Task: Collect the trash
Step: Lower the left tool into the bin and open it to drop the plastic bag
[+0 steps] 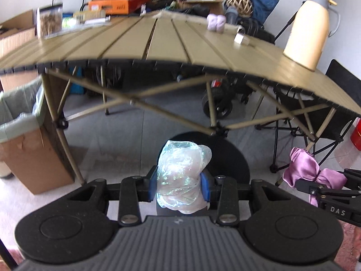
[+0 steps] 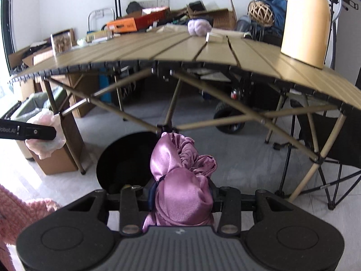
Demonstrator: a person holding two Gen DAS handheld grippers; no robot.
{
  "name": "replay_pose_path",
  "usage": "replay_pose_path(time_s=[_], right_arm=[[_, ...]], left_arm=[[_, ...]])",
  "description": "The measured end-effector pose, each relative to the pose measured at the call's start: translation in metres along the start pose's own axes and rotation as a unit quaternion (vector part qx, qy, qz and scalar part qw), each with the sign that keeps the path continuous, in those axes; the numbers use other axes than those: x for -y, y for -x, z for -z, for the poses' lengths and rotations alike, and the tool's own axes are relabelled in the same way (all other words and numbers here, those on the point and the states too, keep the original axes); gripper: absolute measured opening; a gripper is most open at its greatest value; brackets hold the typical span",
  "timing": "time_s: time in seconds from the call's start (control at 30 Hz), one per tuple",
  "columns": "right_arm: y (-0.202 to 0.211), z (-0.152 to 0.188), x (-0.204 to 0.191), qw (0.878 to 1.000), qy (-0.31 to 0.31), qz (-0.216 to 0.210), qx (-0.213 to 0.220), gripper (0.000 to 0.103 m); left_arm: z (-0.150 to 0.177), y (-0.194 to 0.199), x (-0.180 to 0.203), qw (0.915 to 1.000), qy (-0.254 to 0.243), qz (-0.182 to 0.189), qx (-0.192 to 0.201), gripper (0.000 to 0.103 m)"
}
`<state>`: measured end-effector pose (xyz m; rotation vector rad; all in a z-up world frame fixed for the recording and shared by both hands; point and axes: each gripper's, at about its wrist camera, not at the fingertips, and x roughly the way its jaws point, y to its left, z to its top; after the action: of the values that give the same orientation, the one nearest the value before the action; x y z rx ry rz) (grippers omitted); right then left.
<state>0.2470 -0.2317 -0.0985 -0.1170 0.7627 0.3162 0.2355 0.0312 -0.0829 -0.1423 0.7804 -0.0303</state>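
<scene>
Jaws clenched on clear plastic wad [image 1: 180, 176] and purple cloth [image 2: 180, 192], slatted table [image 1: 158, 43] ahead, grey floor [image 1: 126, 140]

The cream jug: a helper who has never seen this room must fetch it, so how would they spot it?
Find the slatted tan folding table. At its right end, near the front edge, stands the cream jug. It is the tallest thing there, upright, with a grey lid and side handle.
</scene>
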Motion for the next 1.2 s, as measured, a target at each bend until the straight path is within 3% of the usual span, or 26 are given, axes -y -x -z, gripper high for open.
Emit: replay_pose_path(time_s=[0.4,0.7,1.2], right_arm=[[-0.03,0.013,-0.008,0.997,-0.002,0.006,-0.08,0.04],[-0.055,0.014,-0.009,0.991,-0.01,0.016,-0.13,0.04],[-0.064,0.012,0.0,0.989,-0.027,0.024,-0.14,0.04]], left_arm=[[0.019,-0.044,-0.021,0.9974,0.03,-0.01,-0.064,0.037],[0.028,-0.072,-0.036,0.992,0.042,-0.044,-0.111,0.037],[0.026,-0.088,-0.029,0.9872,0.029,-0.066,-0.142,0.037]])
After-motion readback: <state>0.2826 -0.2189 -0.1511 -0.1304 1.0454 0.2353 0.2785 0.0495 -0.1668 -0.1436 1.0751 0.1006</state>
